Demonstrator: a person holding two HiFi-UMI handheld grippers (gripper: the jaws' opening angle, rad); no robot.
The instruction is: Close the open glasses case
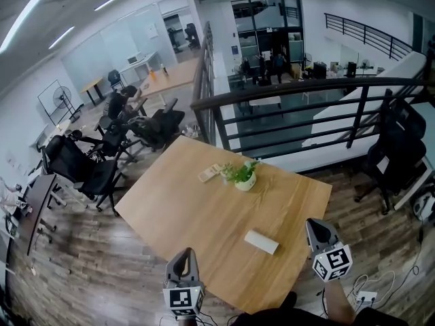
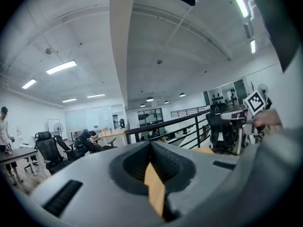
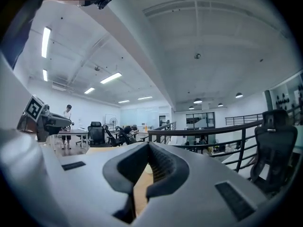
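Right gripper view shows your right gripper [image 3: 148, 148] with jaws pressed together on nothing; your left gripper [image 2: 151, 144] also has its jaws met, empty. Ahead of both jaws and between them, nearer the right pair, the glasses case [image 1: 262, 242] lies shut on the wooden counter [image 1: 197, 216], a potted plant [image 1: 243, 175] farther beyond.

Table [image 1: 197, 216] bears glasses case [image 1: 262, 242], plant [image 1: 242, 175], perhaps a box [image 1: 209, 173]
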